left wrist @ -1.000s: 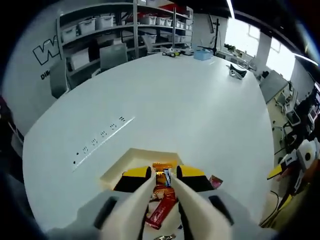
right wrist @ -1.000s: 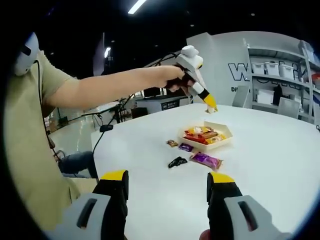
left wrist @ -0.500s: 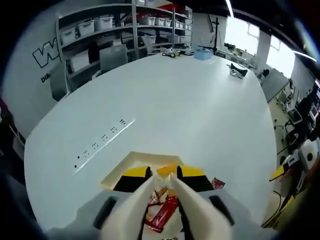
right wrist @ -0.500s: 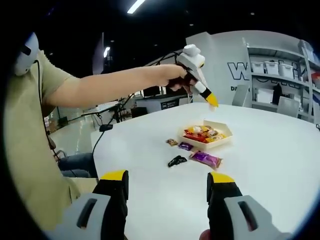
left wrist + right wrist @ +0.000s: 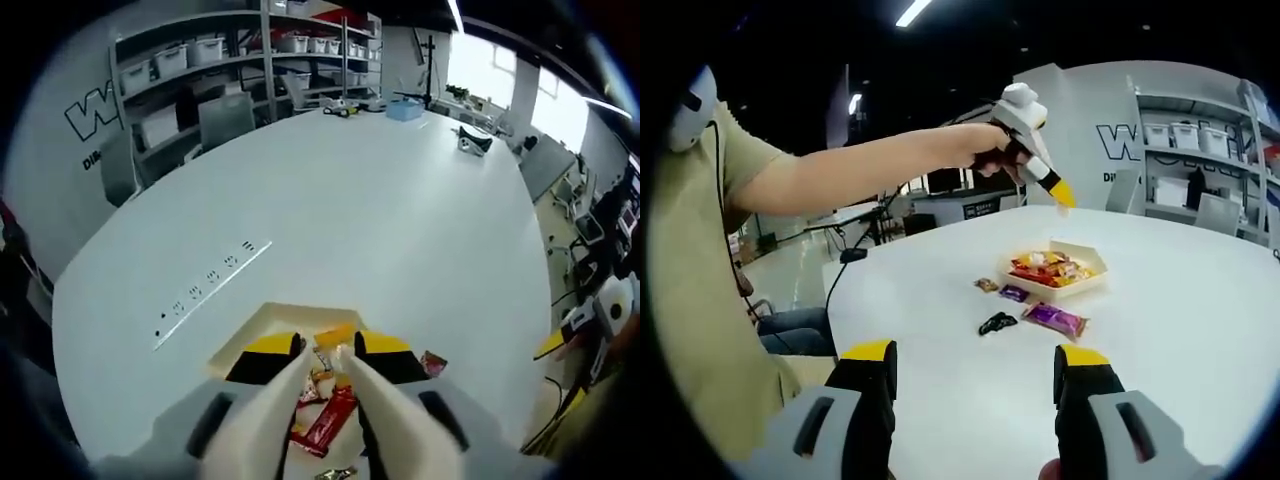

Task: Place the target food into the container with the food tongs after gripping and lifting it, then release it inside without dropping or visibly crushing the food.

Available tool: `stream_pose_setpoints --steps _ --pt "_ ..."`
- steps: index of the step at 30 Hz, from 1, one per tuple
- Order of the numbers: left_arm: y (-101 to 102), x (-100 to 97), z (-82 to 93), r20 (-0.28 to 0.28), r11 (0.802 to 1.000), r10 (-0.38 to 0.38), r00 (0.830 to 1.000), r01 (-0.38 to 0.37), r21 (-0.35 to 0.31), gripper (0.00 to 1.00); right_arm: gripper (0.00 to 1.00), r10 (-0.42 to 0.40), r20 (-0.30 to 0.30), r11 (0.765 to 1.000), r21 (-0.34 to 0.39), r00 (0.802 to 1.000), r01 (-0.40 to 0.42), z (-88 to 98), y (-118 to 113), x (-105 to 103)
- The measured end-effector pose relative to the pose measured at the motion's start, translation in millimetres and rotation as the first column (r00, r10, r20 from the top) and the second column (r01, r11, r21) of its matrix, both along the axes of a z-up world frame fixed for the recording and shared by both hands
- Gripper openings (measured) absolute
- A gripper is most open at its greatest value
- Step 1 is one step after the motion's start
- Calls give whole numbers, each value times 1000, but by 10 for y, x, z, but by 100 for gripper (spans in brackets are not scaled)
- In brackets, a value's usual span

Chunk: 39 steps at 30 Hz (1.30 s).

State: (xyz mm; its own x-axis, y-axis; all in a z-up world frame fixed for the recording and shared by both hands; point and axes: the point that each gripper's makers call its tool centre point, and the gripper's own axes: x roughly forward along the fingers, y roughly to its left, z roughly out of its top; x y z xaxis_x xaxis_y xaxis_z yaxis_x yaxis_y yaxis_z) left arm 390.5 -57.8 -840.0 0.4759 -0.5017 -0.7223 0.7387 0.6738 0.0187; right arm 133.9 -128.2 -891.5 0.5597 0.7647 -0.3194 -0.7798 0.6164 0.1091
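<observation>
Well, my left gripper (image 5: 325,362) hovers above the tray (image 5: 262,322), its fingers nearly together and empty. My right gripper (image 5: 975,385) gapes empty. The purple snack packet (image 5: 1052,319) lies on the desk (image 5: 1160,300) beside the tray: light, crinkly, slippery; I'd pinch it gently across the middle.

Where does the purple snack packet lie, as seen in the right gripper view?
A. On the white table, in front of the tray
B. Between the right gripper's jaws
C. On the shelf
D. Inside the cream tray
A: the purple snack packet lies flat on the white table, outside the cream tray and nearer the camera.
</observation>
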Motion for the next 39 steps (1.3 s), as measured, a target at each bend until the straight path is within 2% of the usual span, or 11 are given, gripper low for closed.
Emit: stream_pose_setpoints --steps 9,15,18,28,33,39 --pt "66 -156 42 -1 1000 -20 1000 20 6 21 62 6 1 1000 0 1000 -6 -1 30 -6" --pt "147 -327 -47 -21 1000 -4 1000 4 25 21 62 8 0 1000 0 1000 -8 -6 50 -11" --pt "162 -394 -66 -42 1000 3 999 -3 9 21 62 11 1 1000 1 1000 -11 -5 69 -22" --pt "189 -612 -71 -60 1000 26 998 -26 -4 20 62 14 7 1000 2 1000 -15 20 88 -25" --pt "197 -749 -150 -108 998 58 992 -61 -30 20 61 16 7 1000 2 1000 -16 23 92 -28" --pt "182 -897 -258 -129 997 68 989 -73 -31 20 61 17 13 1000 3 1000 -17 51 92 -27"
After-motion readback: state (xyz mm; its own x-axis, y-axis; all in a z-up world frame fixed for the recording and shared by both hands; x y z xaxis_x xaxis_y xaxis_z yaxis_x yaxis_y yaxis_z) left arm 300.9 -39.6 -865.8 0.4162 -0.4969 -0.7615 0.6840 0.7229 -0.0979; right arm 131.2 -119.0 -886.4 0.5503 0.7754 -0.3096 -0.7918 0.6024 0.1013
